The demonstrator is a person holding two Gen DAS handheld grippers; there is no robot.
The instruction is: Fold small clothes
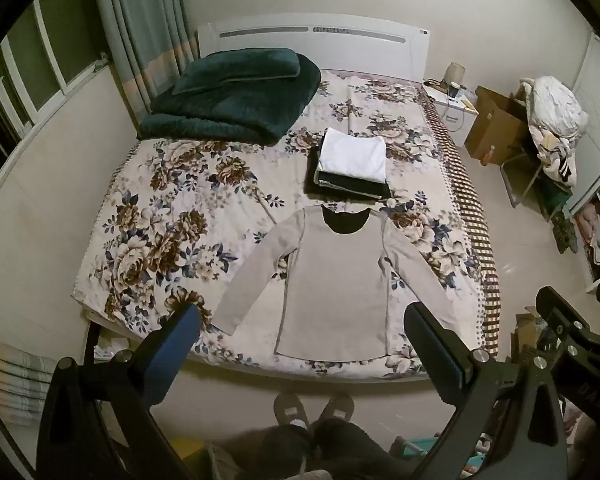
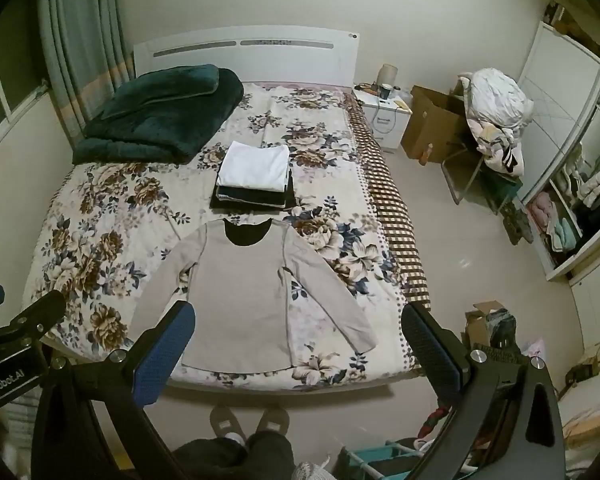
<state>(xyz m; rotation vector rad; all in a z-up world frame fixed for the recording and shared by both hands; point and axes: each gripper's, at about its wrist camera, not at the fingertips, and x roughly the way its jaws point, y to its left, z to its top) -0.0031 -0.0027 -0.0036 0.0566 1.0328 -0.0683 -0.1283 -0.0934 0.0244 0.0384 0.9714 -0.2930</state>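
A beige long-sleeved top (image 1: 336, 280) lies flat on the floral bed (image 1: 148, 220), sleeves spread, neck toward the headboard; it also shows in the right wrist view (image 2: 240, 300). Behind it sits a stack of folded clothes (image 1: 350, 166) with a white one on top, also in the right wrist view (image 2: 256, 176). My left gripper (image 1: 302, 320) is open and empty, held high above the foot of the bed. My right gripper (image 2: 298, 320) is open and empty, beside it at the same height.
A folded dark green blanket (image 1: 232, 96) lies at the bed's far left. A nightstand (image 2: 388, 120), cardboard box (image 2: 432, 128) and a chair piled with laundry (image 2: 496, 120) stand right of the bed. Open wardrobe shelves (image 2: 572, 200) are at far right. My feet (image 1: 312, 404) stand at the bed's foot.
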